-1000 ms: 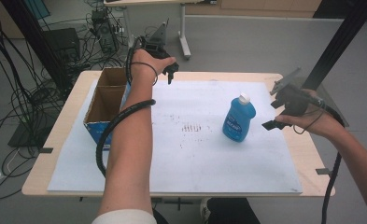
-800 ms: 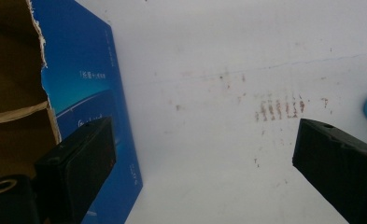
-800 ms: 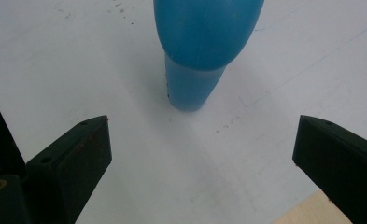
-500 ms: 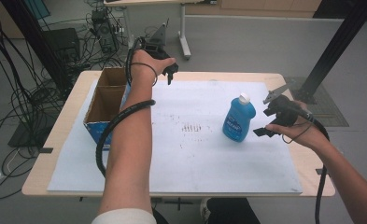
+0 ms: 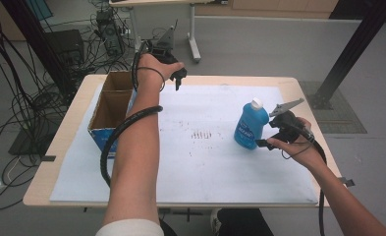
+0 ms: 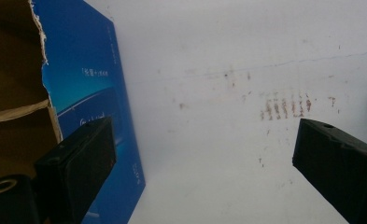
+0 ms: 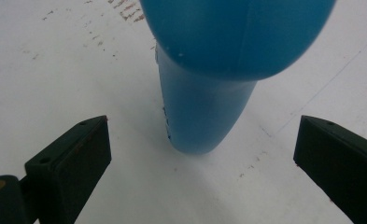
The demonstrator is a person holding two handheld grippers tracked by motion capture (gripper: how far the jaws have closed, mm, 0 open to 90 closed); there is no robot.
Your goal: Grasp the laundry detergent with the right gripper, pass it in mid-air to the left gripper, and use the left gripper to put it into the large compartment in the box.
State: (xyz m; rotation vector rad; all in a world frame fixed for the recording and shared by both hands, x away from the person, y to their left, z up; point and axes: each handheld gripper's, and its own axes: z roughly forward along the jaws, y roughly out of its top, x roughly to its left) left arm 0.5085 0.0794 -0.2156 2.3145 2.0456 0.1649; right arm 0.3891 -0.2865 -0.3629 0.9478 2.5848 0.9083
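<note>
my right tongs (image 5: 265, 143) are spread wide, level with the blue bottle (image 5: 250, 124), which stands upright on the bench (image 5: 190, 162) between my jaws but untouched, so i can close on its body. my left tongs (image 5: 177, 78), also wide and empty, hover beside the cardboard box (image 5: 111, 105), out of the way.

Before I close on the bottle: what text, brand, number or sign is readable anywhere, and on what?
Blue bottle: white lettering on its front label, too blurred to read.
Blue side of the cardboard box: a short line of small white characters and larger white letters below it, both too blurred to read.
White table cover: only brown smudge marks, no text.
Nothing legible elsewhere.
</note>
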